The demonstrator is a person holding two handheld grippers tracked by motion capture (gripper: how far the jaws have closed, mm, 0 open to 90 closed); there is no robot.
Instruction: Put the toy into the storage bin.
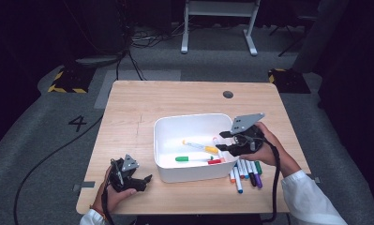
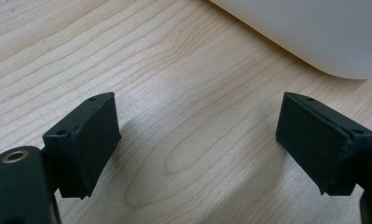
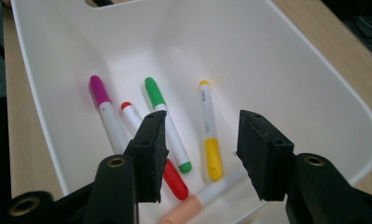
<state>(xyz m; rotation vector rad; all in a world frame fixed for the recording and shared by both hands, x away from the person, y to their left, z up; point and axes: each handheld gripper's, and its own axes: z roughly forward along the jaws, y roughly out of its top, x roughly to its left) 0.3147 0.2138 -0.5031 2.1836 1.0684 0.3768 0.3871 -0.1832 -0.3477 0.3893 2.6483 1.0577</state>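
A white bin (image 1: 175,118) stands in the middle of the wooden table (image 1: 175,96). Several markers lie on its floor: a yellow-ended one (image 3: 206,107), a green-capped one (image 3: 158,100), a red one (image 3: 174,179), a magenta-capped one (image 3: 104,107) and a peach one (image 3: 193,207). My right gripper (image 1: 222,140) hangs over the bin's right end, open (image 3: 201,126), with nothing between its pads. My left gripper (image 1: 146,182) rests on the table left of the bin, open (image 2: 197,126) over bare wood, with the bin's wall (image 2: 314,32) just ahead.
Several more markers (image 1: 245,171) lie side by side on the table to the right of the bin, under my right hand. A dark round hole (image 1: 228,94) sits near the table's far edge. A cable trails from each gripper.
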